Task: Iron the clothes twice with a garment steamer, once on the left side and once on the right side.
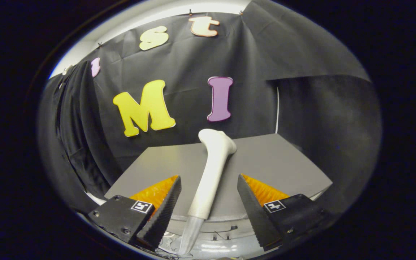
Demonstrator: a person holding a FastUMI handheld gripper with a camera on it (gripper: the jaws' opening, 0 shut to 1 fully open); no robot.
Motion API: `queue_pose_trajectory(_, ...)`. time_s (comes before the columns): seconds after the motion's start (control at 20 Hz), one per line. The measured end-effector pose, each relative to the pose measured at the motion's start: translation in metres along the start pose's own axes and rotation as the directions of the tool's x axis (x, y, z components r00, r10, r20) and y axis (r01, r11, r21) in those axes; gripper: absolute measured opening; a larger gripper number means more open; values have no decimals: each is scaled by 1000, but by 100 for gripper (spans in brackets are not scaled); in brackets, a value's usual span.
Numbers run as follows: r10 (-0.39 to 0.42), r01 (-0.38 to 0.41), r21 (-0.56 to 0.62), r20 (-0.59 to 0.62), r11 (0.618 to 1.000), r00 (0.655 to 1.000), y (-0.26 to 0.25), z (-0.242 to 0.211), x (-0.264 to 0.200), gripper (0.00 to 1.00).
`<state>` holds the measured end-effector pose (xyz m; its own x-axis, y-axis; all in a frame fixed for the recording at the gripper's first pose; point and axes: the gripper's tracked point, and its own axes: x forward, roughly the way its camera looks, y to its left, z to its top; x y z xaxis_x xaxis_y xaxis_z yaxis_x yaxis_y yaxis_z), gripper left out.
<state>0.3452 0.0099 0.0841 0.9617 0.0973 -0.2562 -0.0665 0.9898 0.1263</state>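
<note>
Grey table reaching back to the black cloth wall; more black cloth hanging in folds at one side; glossy pale floor below the near edge.

The white, smooth plastic garment steamer handle has a soft satin sheen and a clear hose at its end, lying on the grey matt desk before the wrinkled black cloth wall, between the open tool's ribbed, rough-textured fingers.
</note>
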Motion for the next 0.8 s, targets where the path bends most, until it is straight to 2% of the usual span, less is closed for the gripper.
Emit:
queue_pose_trajectory(0.35, 83, -72, 91, -129, 993, 988, 2, -17, 50, 89)
queue_pose_trajectory(0.45, 119, -104, 110, -139, 989, 983, 10, -19, 55, 82)
queue_pose_trajectory(0.6, 106, -88, 127, -140, 988, 984, 4, -19, 60, 64)
queue_pose_trajectory(0.8, 204, -171, 233, -122, 957, 971, 15, -15, 62, 46)
